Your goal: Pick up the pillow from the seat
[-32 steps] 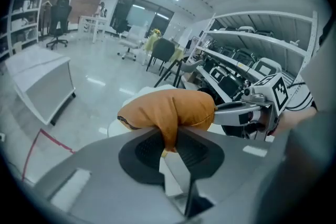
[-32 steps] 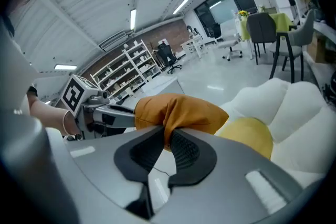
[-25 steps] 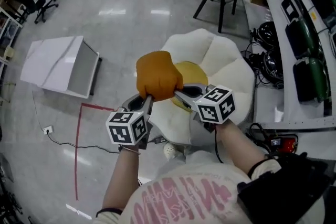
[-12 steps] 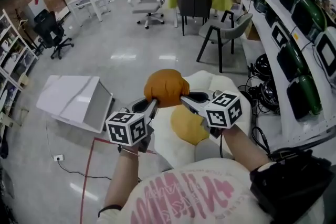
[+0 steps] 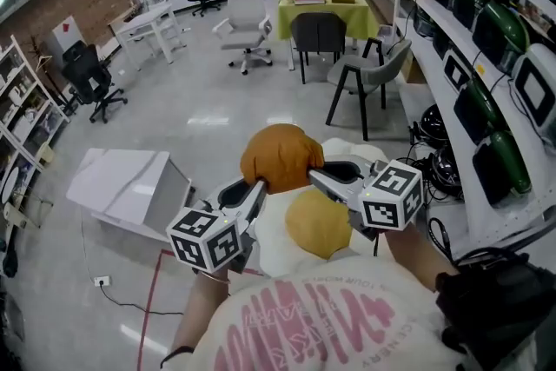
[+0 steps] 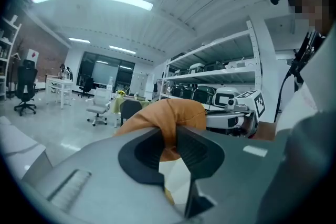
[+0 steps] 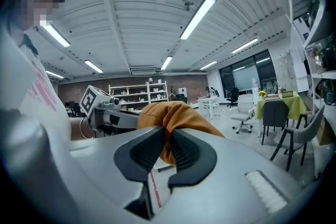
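The orange pillow (image 5: 280, 156) hangs mid-frame above the white seat (image 5: 271, 232), with the fingers of the left gripper (image 5: 256, 186) and right gripper (image 5: 314, 176) closed on bunched fabric at either side. It looks soft and light, and thin folds might slip

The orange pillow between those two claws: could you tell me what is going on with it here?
A person has a claw in each hand and is holding the orange pillow between them. The left claw and the right claw are each shut on a fold of its fabric, on opposite sides. The pillow hangs in the air, clear of the white seat, where a yellow cushion lies.
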### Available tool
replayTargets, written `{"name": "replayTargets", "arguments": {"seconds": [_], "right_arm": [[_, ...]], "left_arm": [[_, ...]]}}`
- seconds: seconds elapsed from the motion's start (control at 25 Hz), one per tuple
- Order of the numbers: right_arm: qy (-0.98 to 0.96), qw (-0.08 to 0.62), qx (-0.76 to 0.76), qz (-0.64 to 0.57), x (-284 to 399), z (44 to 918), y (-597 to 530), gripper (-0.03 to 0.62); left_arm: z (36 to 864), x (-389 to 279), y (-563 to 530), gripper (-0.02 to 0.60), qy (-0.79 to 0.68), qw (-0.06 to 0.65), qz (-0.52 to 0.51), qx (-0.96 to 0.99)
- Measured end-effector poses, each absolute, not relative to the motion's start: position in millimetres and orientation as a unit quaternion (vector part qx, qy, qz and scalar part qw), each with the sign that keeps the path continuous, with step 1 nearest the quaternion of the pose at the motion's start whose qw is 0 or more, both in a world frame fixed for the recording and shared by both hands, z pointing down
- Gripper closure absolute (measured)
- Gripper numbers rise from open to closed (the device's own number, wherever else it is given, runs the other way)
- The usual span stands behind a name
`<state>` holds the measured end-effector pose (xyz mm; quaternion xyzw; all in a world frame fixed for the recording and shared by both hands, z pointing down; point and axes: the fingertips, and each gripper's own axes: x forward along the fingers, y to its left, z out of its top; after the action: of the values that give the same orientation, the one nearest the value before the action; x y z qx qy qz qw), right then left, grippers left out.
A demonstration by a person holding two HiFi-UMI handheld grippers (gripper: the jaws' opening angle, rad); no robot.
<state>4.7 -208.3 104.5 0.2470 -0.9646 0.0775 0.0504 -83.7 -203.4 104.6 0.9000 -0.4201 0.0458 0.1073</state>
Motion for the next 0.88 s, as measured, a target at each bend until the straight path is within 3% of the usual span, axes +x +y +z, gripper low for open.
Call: {"name": "replayTargets", "arguments": {"seconds": [0.88], "right_arm": [[-0.959, 0.058, 0.245, 0.134, 35, 125, -202, 0.551]], "left_arm": [[125, -54, -193, 0.502, -0.377, 0.126, 0.063, 0.915]]}}
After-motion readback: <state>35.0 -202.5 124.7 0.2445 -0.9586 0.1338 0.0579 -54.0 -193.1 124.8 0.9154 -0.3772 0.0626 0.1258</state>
